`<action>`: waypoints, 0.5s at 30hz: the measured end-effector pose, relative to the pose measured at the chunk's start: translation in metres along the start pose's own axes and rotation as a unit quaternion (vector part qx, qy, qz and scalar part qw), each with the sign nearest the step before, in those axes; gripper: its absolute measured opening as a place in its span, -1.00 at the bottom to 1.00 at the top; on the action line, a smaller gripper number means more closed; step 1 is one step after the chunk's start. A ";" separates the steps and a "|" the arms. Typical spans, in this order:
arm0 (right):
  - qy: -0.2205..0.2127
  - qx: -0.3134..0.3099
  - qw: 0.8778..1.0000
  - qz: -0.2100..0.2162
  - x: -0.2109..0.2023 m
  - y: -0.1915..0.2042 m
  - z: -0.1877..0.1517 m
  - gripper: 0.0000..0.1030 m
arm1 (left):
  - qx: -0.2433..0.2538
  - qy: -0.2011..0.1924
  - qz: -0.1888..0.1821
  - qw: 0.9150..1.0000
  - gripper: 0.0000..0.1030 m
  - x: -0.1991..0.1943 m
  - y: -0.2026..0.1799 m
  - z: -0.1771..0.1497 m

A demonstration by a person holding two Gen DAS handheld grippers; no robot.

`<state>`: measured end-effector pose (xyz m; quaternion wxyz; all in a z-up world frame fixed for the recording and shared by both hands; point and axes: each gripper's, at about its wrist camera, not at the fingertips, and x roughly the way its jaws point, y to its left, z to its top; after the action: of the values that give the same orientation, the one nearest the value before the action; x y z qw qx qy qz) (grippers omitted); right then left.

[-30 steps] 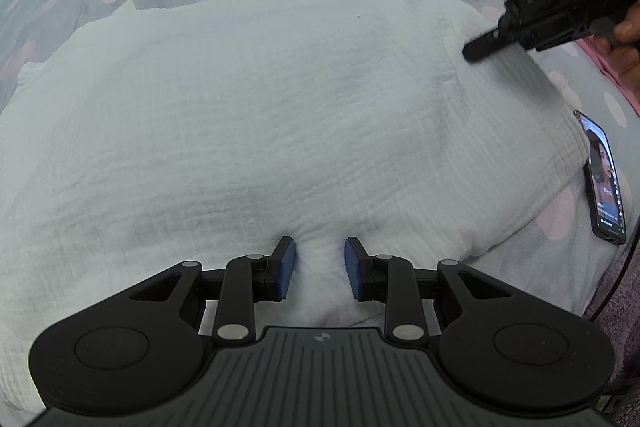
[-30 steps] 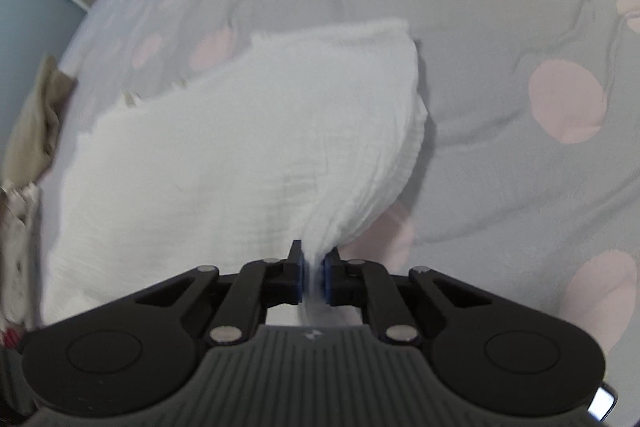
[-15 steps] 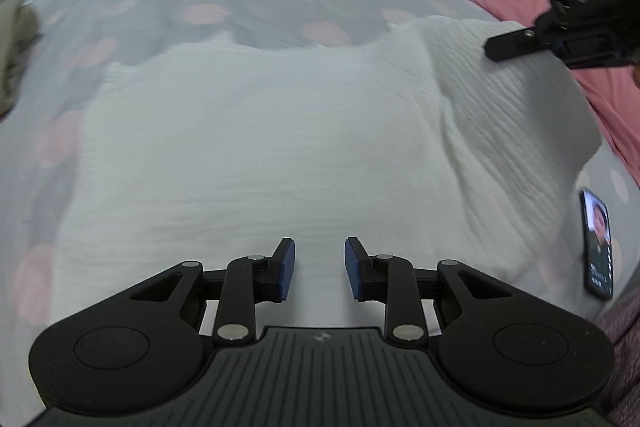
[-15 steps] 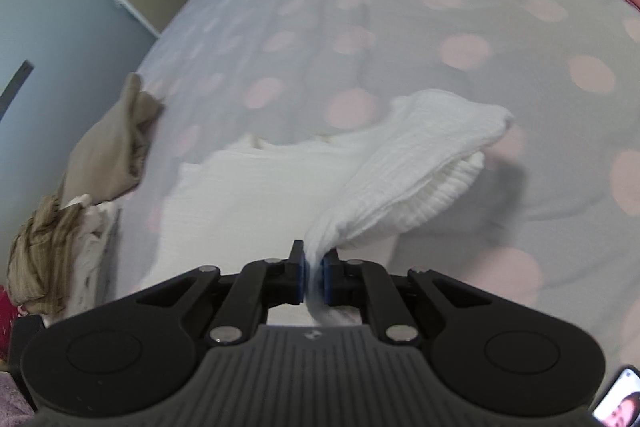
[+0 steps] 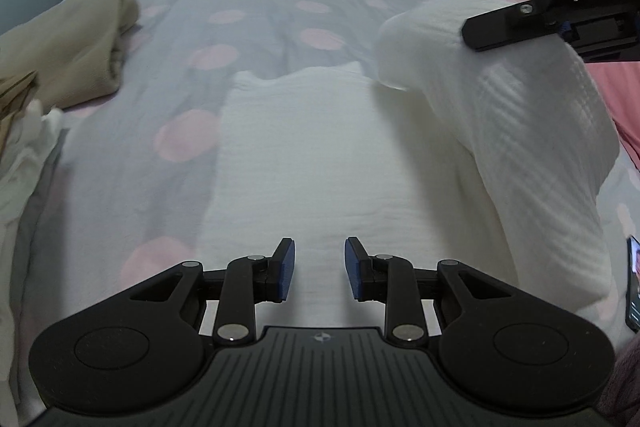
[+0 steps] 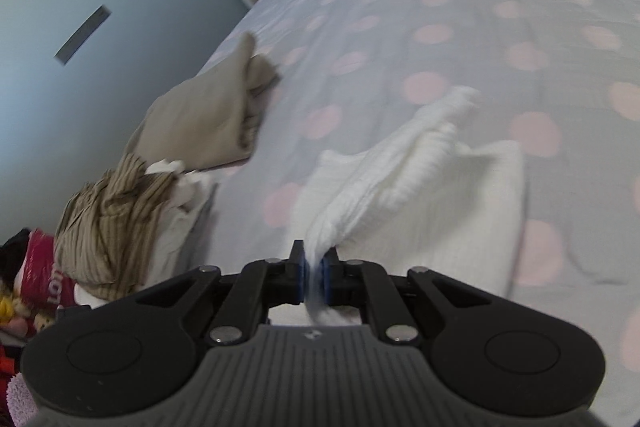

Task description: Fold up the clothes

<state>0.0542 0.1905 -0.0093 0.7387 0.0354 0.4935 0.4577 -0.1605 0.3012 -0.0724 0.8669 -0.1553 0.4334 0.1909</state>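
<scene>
My right claw point(image 6: 314, 277) is clamped on the white cloth's point(image 5: 312, 163) edge, now lifted higher and swung over frame centre since a second ago, so the fold's underway; left claw point(image 5: 319, 269) apart, empty, low centre; one cloth, two claws, one phone point(image 5: 633, 283).

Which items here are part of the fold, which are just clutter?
In the job:
- white garment, one side lifted
- right tongs, shut on its edge
- left tongs, open above it, holding nothing

Lying about:
- beige folded cloth
- striped garment on the side pile
- phone
- pink cloth
- dotted bedspread
</scene>
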 end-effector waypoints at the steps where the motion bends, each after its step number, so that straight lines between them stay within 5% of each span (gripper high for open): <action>1: 0.005 -0.002 1.000 0.004 0.009 0.006 0.001 -0.82 | -0.004 -0.001 0.003 1.000 -0.51 -0.001 0.006 0.000; 15: 0.092 -0.035 0.995 0.005 0.119 0.044 -0.006 -0.73 | -0.033 0.000 0.028 0.999 -0.51 -0.008 0.047 -0.013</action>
<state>0.0325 0.2980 -0.0735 0.6884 -0.0303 0.5432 0.4797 -0.1961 0.3354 -0.0788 0.8556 -0.1715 0.4315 0.2288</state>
